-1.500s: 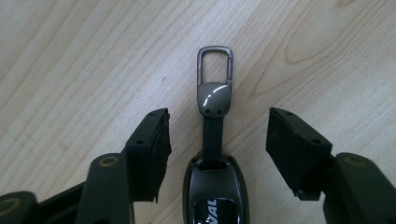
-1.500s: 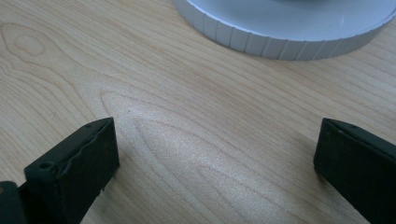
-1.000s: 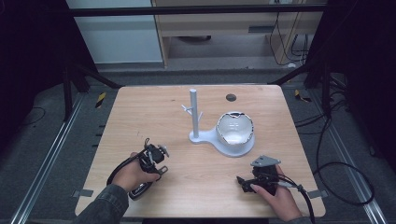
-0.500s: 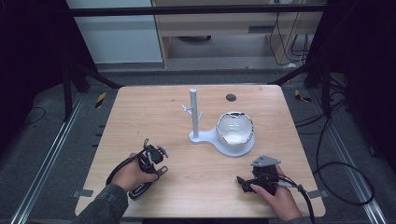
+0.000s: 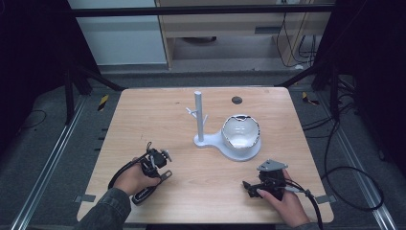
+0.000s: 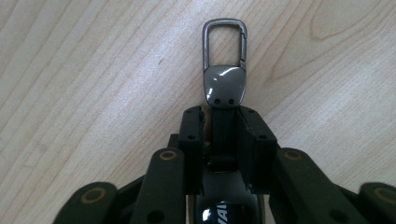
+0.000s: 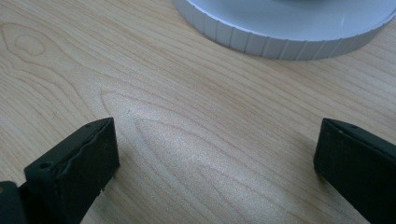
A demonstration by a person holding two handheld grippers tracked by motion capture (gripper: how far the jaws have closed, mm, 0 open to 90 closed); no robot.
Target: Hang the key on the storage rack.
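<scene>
Key fob [image 6: 223, 88] clamped in closing left gripper [image 6: 223, 140]; right gripper [image 7: 215, 154] wide, white stand [image 5: 230, 139] probably well clear.

Black claws [image 6: 224, 135] w/ brass pivot pins; grey sleeve [image 5: 107, 211]; black cables.

lab | framed wooden table [image 5: 143, 120] | floor cables [image 5: 352, 167]

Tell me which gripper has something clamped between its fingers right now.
The left gripper: its fingers have just been closing on the strap of a key fob with a metal carabiner clip. The right gripper stands wide open over bare table.
</scene>
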